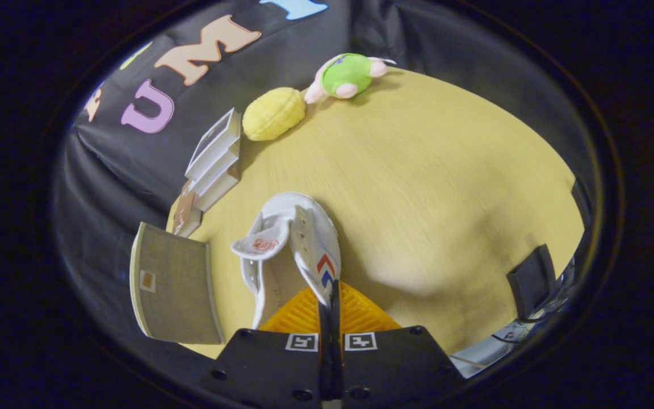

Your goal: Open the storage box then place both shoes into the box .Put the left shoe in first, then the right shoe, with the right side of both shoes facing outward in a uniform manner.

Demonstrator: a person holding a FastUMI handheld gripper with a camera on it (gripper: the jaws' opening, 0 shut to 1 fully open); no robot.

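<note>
A white sneaker with a red and blue chevron on its side hangs over the wooden table, toe pointing away from me and tongue flopped to the left. My gripper is shut on the sneaker's right side wall near the heel, which is pinched between the orange fingers. To the left of the fingers is a grey-olive panel with a white rim, apparently part of the storage box; I cannot tell whether it is a lid or a wall.
Stacked white boxes with clear fronts line the table's left edge beyond the panel. A yellow plush and a green and pink plush toy lie at the far side. A black clamp is fixed to the near right edge.
</note>
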